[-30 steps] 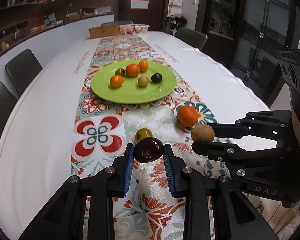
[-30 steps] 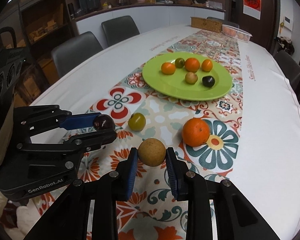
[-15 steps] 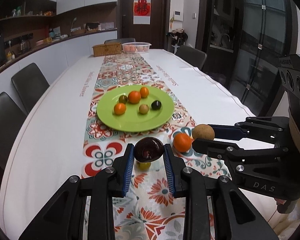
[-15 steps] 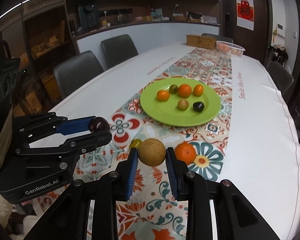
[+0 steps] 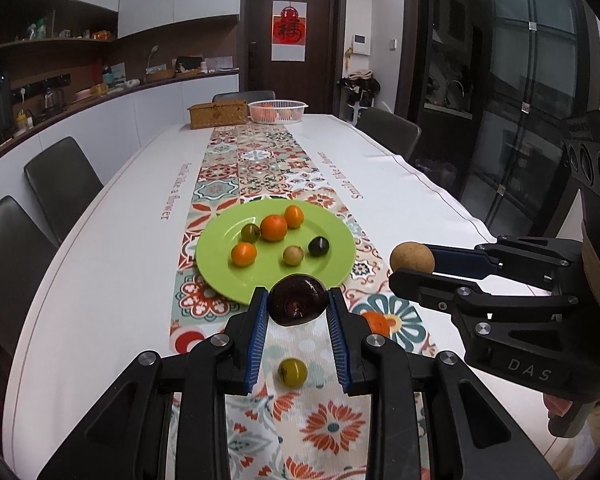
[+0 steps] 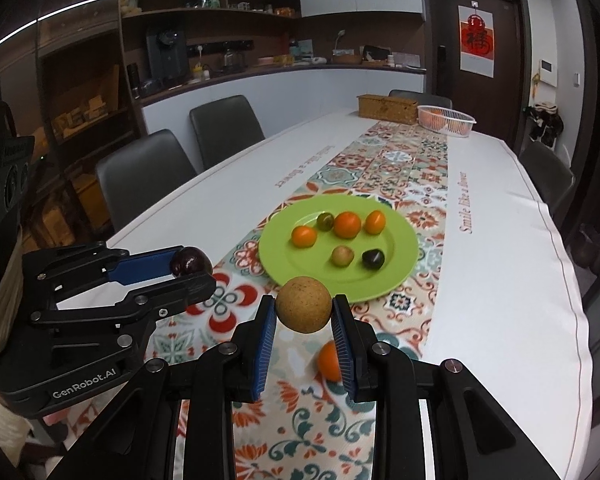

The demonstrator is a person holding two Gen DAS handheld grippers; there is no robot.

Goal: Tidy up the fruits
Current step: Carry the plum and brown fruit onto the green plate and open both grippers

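My left gripper (image 5: 298, 306) is shut on a dark purple fruit (image 5: 297, 299) and holds it above the table, near the front rim of the green plate (image 5: 220, 276). My right gripper (image 6: 304, 312) is shut on a tan round fruit (image 6: 304, 309), also raised; it shows in the left wrist view (image 5: 412, 258) too. The plate (image 6: 400, 272) holds several small fruits, orange, green, tan and dark. A green-yellow fruit (image 5: 292, 372) and an orange (image 6: 328, 360) lie on the patterned runner below the grippers.
A wicker box (image 5: 218, 114) and a white basket (image 5: 277, 111) stand at the table's far end. Grey chairs (image 5: 60, 184) line the left side and more chairs (image 5: 388, 132) the right. The long table has a white cloth (image 5: 100, 280).
Both grippers have risen well above the table with their fruits and tilted up; the loose green-yellow fruit and the orange now lie below and behind the fingertips.
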